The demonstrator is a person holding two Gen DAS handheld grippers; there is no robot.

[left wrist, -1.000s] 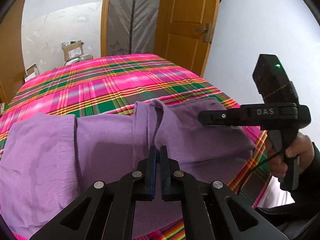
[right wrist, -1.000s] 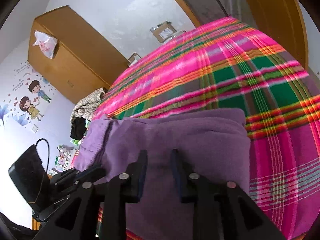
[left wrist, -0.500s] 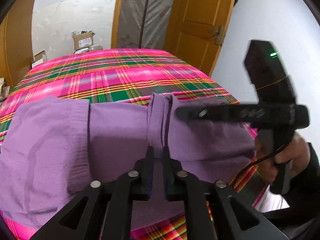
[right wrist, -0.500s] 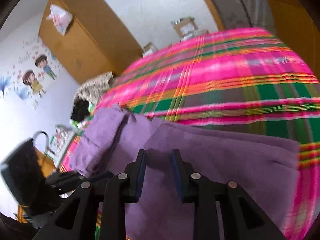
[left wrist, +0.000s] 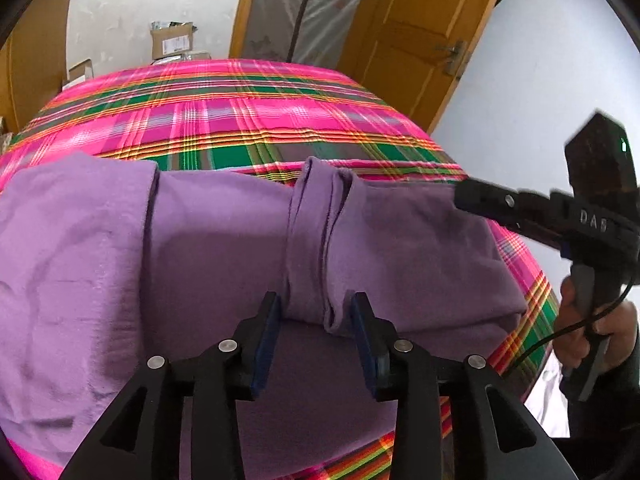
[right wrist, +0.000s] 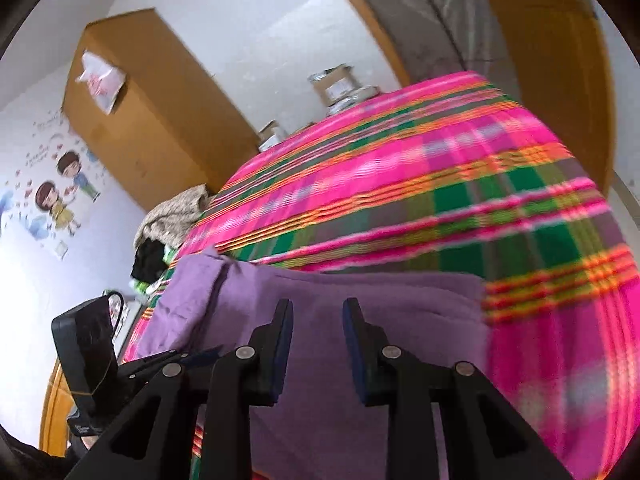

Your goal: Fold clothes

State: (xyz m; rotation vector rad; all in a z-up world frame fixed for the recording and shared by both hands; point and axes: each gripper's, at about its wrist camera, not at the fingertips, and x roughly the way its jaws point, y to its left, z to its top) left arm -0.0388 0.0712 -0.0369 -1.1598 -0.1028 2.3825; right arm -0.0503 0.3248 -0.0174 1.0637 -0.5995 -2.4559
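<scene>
A purple garment (left wrist: pixel 224 248) lies folded across the pink and green plaid bed sheet (left wrist: pixel 240 120). A narrow folded band (left wrist: pixel 316 240) runs down its middle toward me. My left gripper (left wrist: pixel 316 304) sits low over the near end of that band. Its jaws are opening, with the band's end loose between the blue pads. My right gripper (right wrist: pixel 316 312) hovers open over the garment's right part (right wrist: pixel 360 292) with nothing in it. In the left wrist view the right gripper (left wrist: pixel 468 198) reaches in from the right, held by a hand (left wrist: pixel 592 332). The left gripper (right wrist: pixel 200 354) shows at the lower left of the right wrist view.
A wooden wardrobe (right wrist: pixel 152 120) stands against the left wall, with a heap of other clothes (right wrist: pixel 172 216) beside the bed. Cardboard boxes (left wrist: pixel 172 40) sit beyond the far edge of the bed. A wooden door (left wrist: pixel 420 40) is at the back right.
My left jaws went from shut on the band to parted, and the band's end now lies loose between them. The right gripper has drawn back toward the right edge of the garment.
</scene>
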